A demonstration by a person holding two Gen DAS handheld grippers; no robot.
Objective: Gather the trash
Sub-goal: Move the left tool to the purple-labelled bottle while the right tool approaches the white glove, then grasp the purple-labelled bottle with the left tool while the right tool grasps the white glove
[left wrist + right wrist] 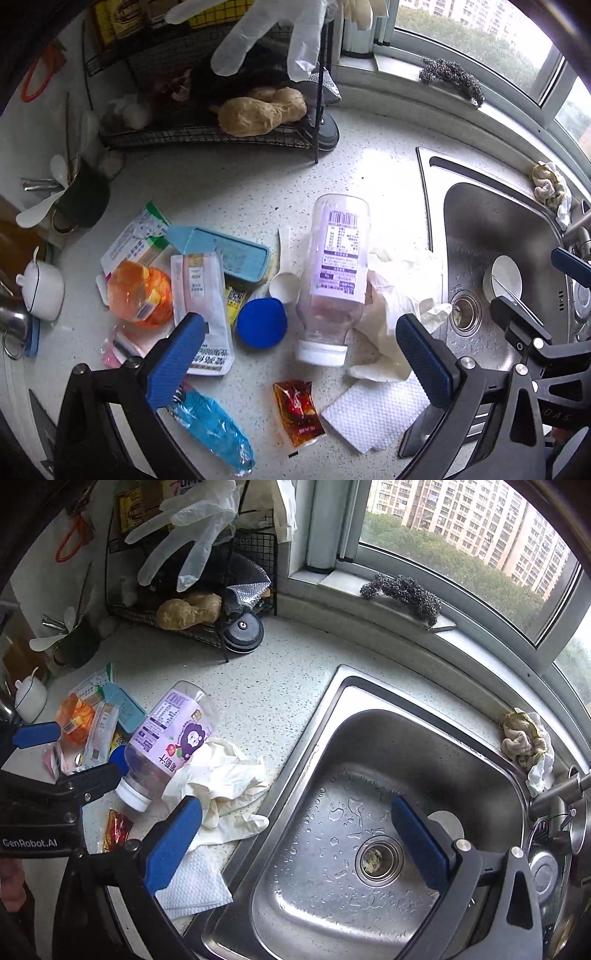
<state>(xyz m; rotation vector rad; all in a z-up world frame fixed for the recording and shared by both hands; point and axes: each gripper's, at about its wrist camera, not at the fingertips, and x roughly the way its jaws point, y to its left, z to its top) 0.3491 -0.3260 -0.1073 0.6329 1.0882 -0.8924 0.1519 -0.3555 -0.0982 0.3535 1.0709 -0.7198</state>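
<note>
Trash lies on the speckled counter: an empty clear bottle (336,266) (166,746) with a purple label lying on its side, a blue lid (261,322), a red sauce packet (297,410), a blue wrapper (214,428), an orange bag (140,291), crumpled cream gloves (391,314) (221,775) and a white paper towel (373,410) (192,882). My left gripper (303,354) (66,757) hovers open above the bottle's capped end, holding nothing. My right gripper (297,843) (543,288) is open and empty over the left edge of the steel sink (369,701).
A black wire rack (207,136) with ginger (258,110) and hanging plastic gloves stands at the back. A white lidded pot (42,291) sits at the left edge. Steel wool (406,594) rests on the windowsill, a rag (524,738) by the faucet, a white cup (502,277) in the sink.
</note>
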